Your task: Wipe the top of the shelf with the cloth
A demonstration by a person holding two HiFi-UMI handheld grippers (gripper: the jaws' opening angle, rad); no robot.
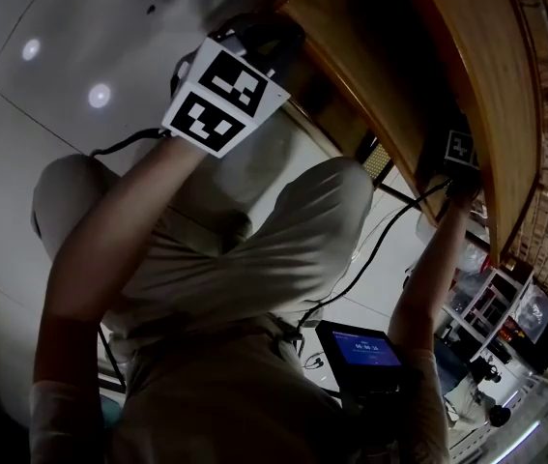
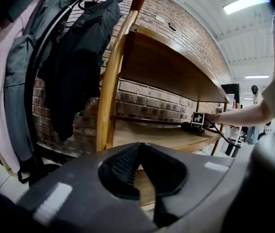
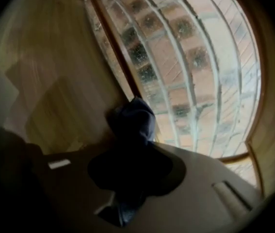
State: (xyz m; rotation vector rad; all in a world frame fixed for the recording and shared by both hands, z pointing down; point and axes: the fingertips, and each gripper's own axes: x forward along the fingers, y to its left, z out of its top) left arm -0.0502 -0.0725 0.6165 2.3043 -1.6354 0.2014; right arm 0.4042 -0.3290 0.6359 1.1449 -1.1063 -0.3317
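**A:** Where is the dark blue crumpled cloth?

**B:** Centre of the right gripper view. The right gripper has its two jaws closed on it, and the bunched cloth sticks out past the tips. The cloth presses against a pale wooden shelf board, right beside the red brick wall.

**A:** Which board is that?

**B:** In the left gripper view, the right gripper's marker cube sits at centre right. It is on the lower wooden board, underneath the broad upper wooden board. The head view agrees, with that cube at right, tucked under the upper board's edge.

**A:** And the other one?

**B:** The left gripper has its jaws drawn together with nothing between them. It is held off the shelf, near the curved wooden post at the shelf's end. In the head view, its cube with black-and-white square markers is at upper centre.

**A:** Anything else?

**B:** A dark jacket hangs on a rack at upper left of the left gripper view. A small lit blue screen shows low in the head view.
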